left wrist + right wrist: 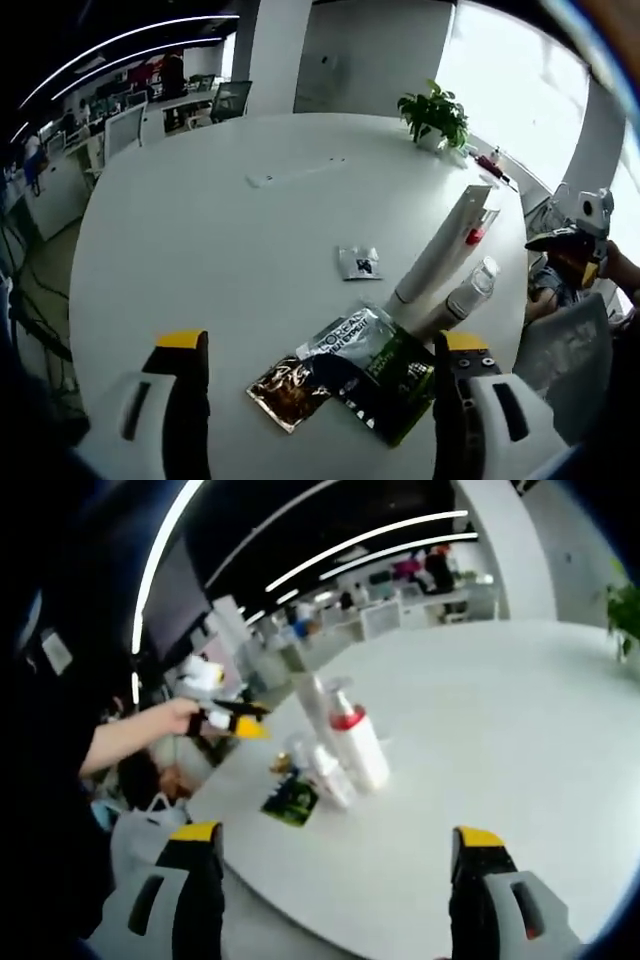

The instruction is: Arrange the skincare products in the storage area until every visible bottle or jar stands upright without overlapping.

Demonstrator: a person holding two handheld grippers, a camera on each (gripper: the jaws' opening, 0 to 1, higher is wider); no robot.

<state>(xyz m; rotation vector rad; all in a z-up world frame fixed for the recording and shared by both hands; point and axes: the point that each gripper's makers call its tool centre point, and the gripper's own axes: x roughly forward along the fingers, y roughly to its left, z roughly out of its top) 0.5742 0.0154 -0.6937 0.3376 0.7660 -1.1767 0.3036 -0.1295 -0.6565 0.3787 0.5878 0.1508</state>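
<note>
A: Left gripper view, near to far: the left gripper [320, 385] hangs with jaws spread and empty over sachets [345, 375] lying flat on the white surface [200, 250]. Just past them a white tube [440, 250] and a clear-capped bottle [470, 295] lie on their sides, touching.

B: So standing them up hasn't begun?

A: I'd judge not. The next move calls for closing on the bottle and tipping it upright.

B: And the other gripper?

A: The right gripper [335, 880] is likewise spread and empty, held level, well short of a red-collared pump bottle [355, 742].
</note>
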